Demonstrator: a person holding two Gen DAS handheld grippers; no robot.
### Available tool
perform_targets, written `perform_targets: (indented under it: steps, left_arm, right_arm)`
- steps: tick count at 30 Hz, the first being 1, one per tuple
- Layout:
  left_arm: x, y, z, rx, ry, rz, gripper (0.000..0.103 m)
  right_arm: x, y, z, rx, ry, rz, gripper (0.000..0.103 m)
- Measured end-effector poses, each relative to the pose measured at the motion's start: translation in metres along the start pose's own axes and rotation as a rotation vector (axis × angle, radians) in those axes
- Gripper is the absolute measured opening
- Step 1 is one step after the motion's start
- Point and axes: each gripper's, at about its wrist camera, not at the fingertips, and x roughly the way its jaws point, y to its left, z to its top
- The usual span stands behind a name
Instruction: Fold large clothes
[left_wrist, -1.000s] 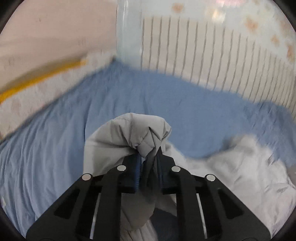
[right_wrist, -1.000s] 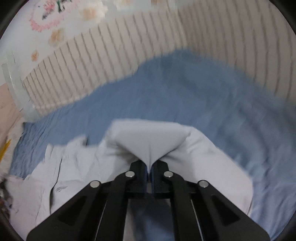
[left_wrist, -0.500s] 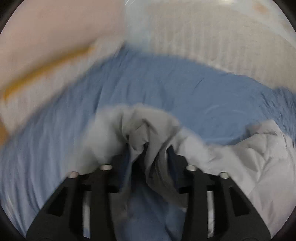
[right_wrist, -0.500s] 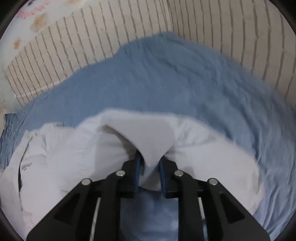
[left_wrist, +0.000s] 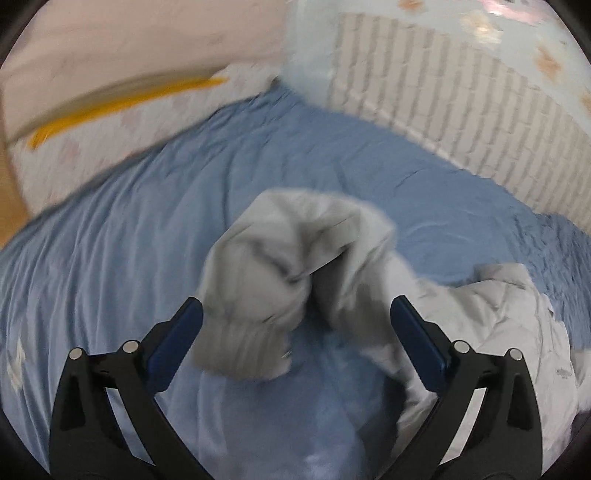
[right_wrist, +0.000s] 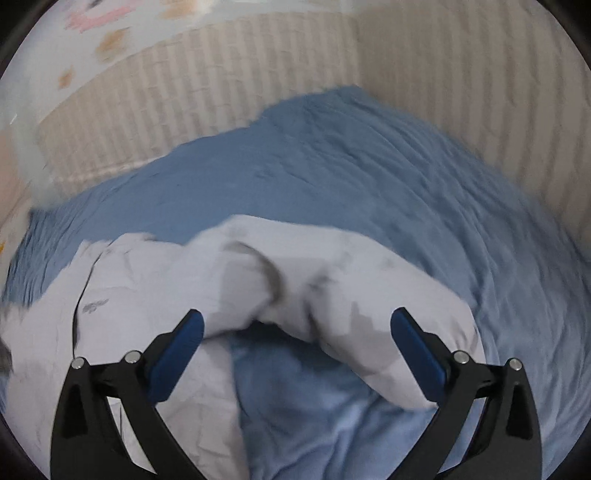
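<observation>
A large pale grey garment (left_wrist: 295, 266) lies crumpled on a blue bedsheet (left_wrist: 129, 229). In the left wrist view a bunched end with a ribbed cuff sits just ahead of my left gripper (left_wrist: 296, 314), which is wide open and holds nothing. In the right wrist view another rounded fold of the same garment (right_wrist: 332, 280) lies in front of my right gripper (right_wrist: 297, 325), also wide open and empty. The rest of the garment spreads to the left in that view (right_wrist: 110, 295). Both views are motion-blurred.
The blue sheet (right_wrist: 332, 166) covers the bed. A striped padded wall (left_wrist: 461, 99) borders the far side and also shows in the right wrist view (right_wrist: 443, 81). A white pillow or quilt with a yellow stripe (left_wrist: 122, 107) lies at the far left.
Both grippers have opened wide and let go of the grey garment. The released folds have dropped onto the sheet in front of the fingers.
</observation>
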Motion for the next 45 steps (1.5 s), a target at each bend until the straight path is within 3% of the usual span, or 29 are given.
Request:
perform_targets:
  steps: [5, 13, 22, 26, 27, 30, 31, 33, 36, 38, 39, 41, 43, 45]
  left_arm:
    - [-0.009, 0.030, -0.007, -0.112, 0.040, -0.052, 0.100]
    - [-0.015, -0.009, -0.007, 0.028, -0.022, -0.054, 0.100]
    - [0.004, -0.029, -0.002, 0.076, 0.021, -0.127, 0.100]
    - [0.020, -0.032, 0.003, 0.092, 0.011, -0.101, 0.100]
    - [0.023, -0.033, 0.004, 0.101, 0.003, -0.084, 0.100]
    - [0.039, -0.035, 0.005, 0.141, -0.016, -0.033, 0.100]
    - [0.044, -0.036, 0.004, 0.156, -0.020, -0.009, 0.100]
    - [0.048, -0.036, 0.004, 0.157, -0.015, -0.003, 0.100]
    - [0.048, -0.032, 0.012, 0.103, -0.010, -0.040, 0.100]
    - [0.039, -0.025, 0.020, 0.031, -0.016, -0.087, 0.100]
    - [0.037, -0.023, 0.023, 0.008, -0.020, -0.102, 0.100]
    - [0.026, -0.017, 0.030, -0.036, -0.051, -0.142, 0.100]
    - [0.018, -0.019, 0.033, -0.023, -0.096, -0.141, 0.100]
    - [0.014, -0.024, 0.032, 0.015, -0.132, -0.113, 0.100]
  right_arm:
    - [0.000, -0.043, -0.006, 0.149, 0.014, -0.066, 0.101]
    - [0.030, -0.045, -0.019, 0.122, 0.095, -0.098, 0.101]
    - [0.060, -0.055, -0.024, 0.092, 0.133, -0.118, 0.101]
    - [0.076, -0.045, -0.030, 0.023, 0.140, -0.142, 0.101]
    - [0.077, -0.041, -0.030, 0.009, 0.126, -0.141, 0.098]
    - [0.078, -0.038, -0.023, 0.043, 0.104, -0.149, 0.028]
    - [0.077, -0.039, -0.020, 0.075, 0.091, -0.133, 0.011]
    - [0.070, -0.030, -0.016, 0.078, 0.047, -0.139, 0.004]
    - [0.044, -0.010, -0.003, 0.049, -0.066, -0.158, 0.002]
    - [-0.006, 0.016, 0.019, 0.031, -0.260, -0.086, 0.002]
    - [-0.040, 0.043, 0.032, -0.036, -0.383, -0.014, 0.002]
    - [-0.073, 0.090, 0.043, -0.166, -0.486, 0.065, 0.002]
    - [-0.088, 0.144, 0.049, -0.267, -0.498, 0.214, 0.003]
    - [-0.081, 0.193, 0.047, -0.304, -0.445, 0.316, 0.006]
